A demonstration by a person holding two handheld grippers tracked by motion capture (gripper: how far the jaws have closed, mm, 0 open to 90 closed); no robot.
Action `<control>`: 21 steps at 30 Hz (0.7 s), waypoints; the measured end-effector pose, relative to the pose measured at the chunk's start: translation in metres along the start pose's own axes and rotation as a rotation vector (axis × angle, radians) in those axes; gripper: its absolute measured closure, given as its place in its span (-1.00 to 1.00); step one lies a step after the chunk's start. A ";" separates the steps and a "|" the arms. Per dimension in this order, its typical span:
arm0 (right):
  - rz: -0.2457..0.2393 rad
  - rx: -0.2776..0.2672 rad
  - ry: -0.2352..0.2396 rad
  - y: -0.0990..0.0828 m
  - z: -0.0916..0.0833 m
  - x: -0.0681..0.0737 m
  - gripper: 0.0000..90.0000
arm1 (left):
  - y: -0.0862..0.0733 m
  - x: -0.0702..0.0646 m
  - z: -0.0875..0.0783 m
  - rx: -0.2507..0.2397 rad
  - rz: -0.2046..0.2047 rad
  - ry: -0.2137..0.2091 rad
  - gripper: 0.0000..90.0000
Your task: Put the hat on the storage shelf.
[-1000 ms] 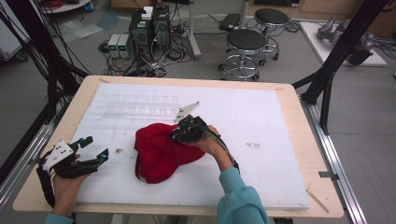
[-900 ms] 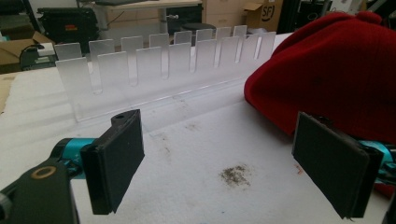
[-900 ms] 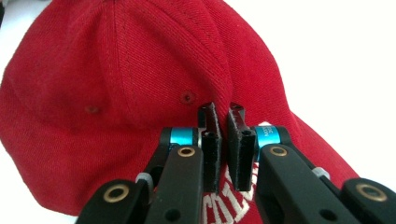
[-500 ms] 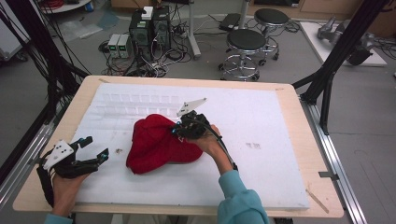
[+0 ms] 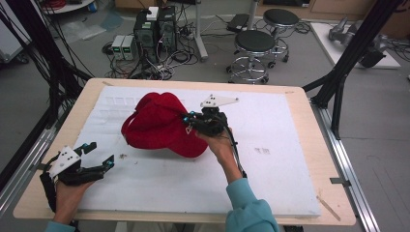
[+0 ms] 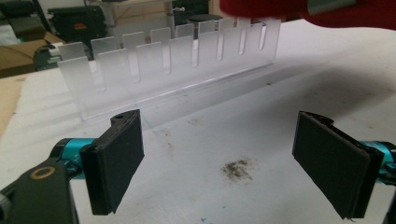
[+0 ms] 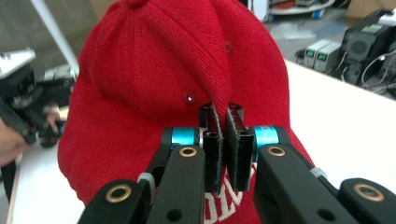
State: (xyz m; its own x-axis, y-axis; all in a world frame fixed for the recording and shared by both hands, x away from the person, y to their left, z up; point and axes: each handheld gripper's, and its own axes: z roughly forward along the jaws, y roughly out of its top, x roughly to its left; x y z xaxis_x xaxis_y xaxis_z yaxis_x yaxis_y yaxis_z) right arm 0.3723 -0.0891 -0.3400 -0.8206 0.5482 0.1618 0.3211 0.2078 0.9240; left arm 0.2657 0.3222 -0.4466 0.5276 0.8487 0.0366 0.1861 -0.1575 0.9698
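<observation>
Since a second ago, our right tool (image 5: 189, 123) has carried the red cap (image 5: 157, 124) up and toward the far left of the table (image 5: 300, 125), so the cap now hangs lifted over the white mat (image 5: 290, 179) instead of lying crumpled on it. That tool's jaws are clenched tight on a fold of the cap's fabric, near the embroidered front. Our left tool (image 6: 217, 163) waits released at the near left, its flat black pads well apart over bare mat. We judge the pick-up done; what is left seems to be setting the cap at the clear slotted rack (image 6: 173, 65) at the far left, which the cap is already near. Its cloth is a soft woven twill with stitched panels and small eyelets; the rack is stiff frosted plastic with upright tabs; the mat is fibrous, smudged with dirt.
</observation>
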 end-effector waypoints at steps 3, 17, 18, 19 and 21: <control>0.009 -0.037 -0.015 0.003 -0.004 0.001 0.92 | 0.002 -0.001 0.000 0.007 -0.014 -0.018 -0.63; 0.006 -0.137 -0.047 0.016 -0.004 0.024 0.92 | 0.030 -0.042 0.005 -0.013 -0.014 -0.194 -0.59; 0.012 -0.144 -0.045 0.017 -0.003 0.027 0.92 | 0.031 -0.045 0.006 -0.011 -0.014 -0.202 -0.60; 0.012 -0.144 -0.045 0.017 -0.003 0.027 0.92 | 0.033 -0.049 0.008 -0.007 -0.013 -0.217 -0.60; 0.014 -0.154 -0.045 0.019 -0.001 0.031 0.92 | 0.036 -0.056 0.011 -0.004 -0.011 -0.243 -0.60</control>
State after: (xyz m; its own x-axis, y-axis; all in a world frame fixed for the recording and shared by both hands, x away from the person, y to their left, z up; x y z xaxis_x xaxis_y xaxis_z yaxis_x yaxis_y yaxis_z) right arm 0.3522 -0.0688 -0.3170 -0.7937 0.5863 0.1622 0.2528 0.0753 0.9646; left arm 0.2527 0.2635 -0.4162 0.7097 0.7038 -0.0329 0.1901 -0.1464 0.9708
